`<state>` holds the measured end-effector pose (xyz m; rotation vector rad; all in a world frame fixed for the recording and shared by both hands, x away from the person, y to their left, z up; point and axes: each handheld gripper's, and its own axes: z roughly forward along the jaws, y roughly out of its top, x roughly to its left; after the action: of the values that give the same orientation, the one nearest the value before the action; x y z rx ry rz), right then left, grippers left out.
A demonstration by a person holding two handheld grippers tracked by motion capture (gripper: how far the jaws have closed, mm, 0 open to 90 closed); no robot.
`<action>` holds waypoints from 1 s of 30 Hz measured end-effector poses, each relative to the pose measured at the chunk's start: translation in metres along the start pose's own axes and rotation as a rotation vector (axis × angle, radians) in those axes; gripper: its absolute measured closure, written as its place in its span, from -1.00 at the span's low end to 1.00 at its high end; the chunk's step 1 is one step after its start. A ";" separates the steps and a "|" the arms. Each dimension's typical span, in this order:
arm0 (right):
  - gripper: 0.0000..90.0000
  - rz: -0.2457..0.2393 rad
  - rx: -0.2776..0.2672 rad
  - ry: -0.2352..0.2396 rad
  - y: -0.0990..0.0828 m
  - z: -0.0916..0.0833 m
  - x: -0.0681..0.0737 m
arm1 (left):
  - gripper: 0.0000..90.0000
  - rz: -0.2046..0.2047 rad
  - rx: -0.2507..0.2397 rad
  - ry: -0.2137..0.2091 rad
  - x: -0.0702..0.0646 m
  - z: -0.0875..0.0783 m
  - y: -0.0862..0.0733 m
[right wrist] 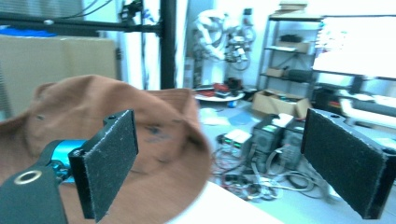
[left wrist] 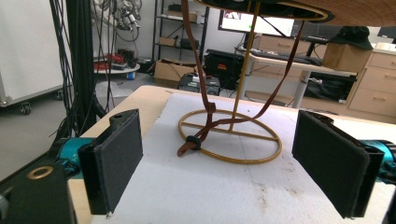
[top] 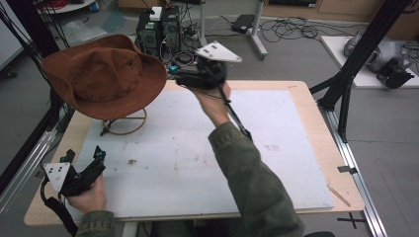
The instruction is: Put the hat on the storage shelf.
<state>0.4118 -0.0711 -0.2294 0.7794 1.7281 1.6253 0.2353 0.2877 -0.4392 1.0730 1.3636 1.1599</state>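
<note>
At the near left corner of the table (top: 316,123), the left gripper (top: 84,159) rests low in the person's hand, its jaws spread wide with nothing between them, pointing toward the round wire stand (left wrist: 231,135) farther back. Beyond it, at the far left, the brown hat (top: 104,74) sits on top of that stand, its chin strap (left wrist: 201,93) hanging down to the white mat (top: 178,163). Just right of the hat's brim, the right gripper (top: 173,70) is held up above the table's far edge, jaws fully apart and empty, facing the hat without touching it.
</note>
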 end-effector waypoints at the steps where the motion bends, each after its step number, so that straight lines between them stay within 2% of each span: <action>1: -0.77 0.004 0.004 -0.014 -0.001 -0.010 -0.009 | -0.64 -0.001 -0.003 -0.003 -0.001 0.001 0.000; 3: -0.77 0.010 -0.007 -0.054 -0.005 -0.031 -0.025 | -0.64 -0.001 -0.001 -0.006 -0.002 0.001 0.000; 4: -0.77 0.010 -0.007 -0.054 -0.005 -0.031 -0.025 | -0.64 0.001 -0.002 -0.006 -0.003 0.002 0.000; 6: -0.77 0.013 -0.016 -0.082 -0.011 -0.052 -0.040 | -0.64 0.002 0.003 -0.011 -0.005 0.003 0.000; 7: -0.77 0.022 -0.023 -0.120 -0.019 -0.073 -0.053 | -0.64 0.000 -0.002 -0.015 -0.006 0.004 0.000; 8: -0.77 0.022 -0.023 -0.120 -0.019 -0.073 -0.053 | -0.64 0.001 0.000 -0.015 -0.007 0.004 0.000; 10: -0.77 0.044 -0.035 -0.146 -0.028 -0.092 -0.066 | -0.64 -0.001 -0.001 -0.020 -0.008 0.005 0.000; 11: -0.77 0.050 -0.034 -0.181 -0.039 -0.110 -0.076 | -0.64 0.000 -0.001 -0.022 -0.008 0.005 0.000; 13: -0.77 0.048 -0.030 -0.216 -0.050 -0.125 -0.083 | -0.64 0.000 -0.002 -0.024 -0.009 0.006 0.000; 14: -0.77 0.048 -0.030 -0.216 -0.050 -0.125 -0.083 | -0.64 -0.003 0.001 -0.025 -0.009 0.007 0.000; 15: -0.77 0.053 -0.033 -0.241 -0.059 -0.139 -0.089 | -0.64 -0.004 0.000 -0.027 -0.010 0.007 0.000; 16: -0.77 0.053 -0.033 -0.241 -0.059 -0.139 -0.089 | -0.64 -0.004 0.002 -0.026 -0.010 0.008 0.000; 17: -0.77 0.056 -0.034 -0.263 -0.069 -0.150 -0.092 | -0.64 -0.004 0.001 -0.028 -0.010 0.008 0.000; 19: -0.77 0.053 -0.032 -0.270 -0.074 -0.155 -0.093 | -0.64 -0.006 0.000 -0.030 -0.011 0.009 0.000; 20: -0.77 0.046 -0.026 -0.283 -0.086 -0.163 -0.094 | -0.64 -0.006 0.001 -0.031 -0.011 0.009 0.000; 22: -0.77 0.042 -0.019 -0.286 -0.092 -0.166 -0.094 | -0.64 -0.002 0.002 -0.035 -0.012 0.010 0.000; 23: -0.77 0.041 0.004 -0.303 -0.103 -0.173 -0.092 | -0.64 -0.001 0.002 -0.035 -0.012 0.010 0.000; 24: -0.77 0.041 0.004 -0.303 -0.103 -0.173 -0.092 | -0.64 -0.001 0.002 -0.035 -0.012 0.010 0.000; 26: -0.77 0.049 -0.008 -0.305 -0.115 -0.181 -0.090 | -0.64 -0.004 0.001 -0.033 -0.012 0.009 0.000; 27: -0.77 0.062 -0.012 -0.315 -0.129 -0.190 -0.088 | -0.64 -0.004 0.000 -0.031 -0.011 0.009 0.000; 30: -0.77 0.084 0.011 -0.328 -0.147 -0.196 -0.088 | -0.64 -0.005 0.001 -0.030 -0.011 0.009 0.000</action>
<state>0.3136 -0.2712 -0.3644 1.0716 1.4889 1.4467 0.2452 0.2780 -0.4380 1.0835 1.3431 1.1349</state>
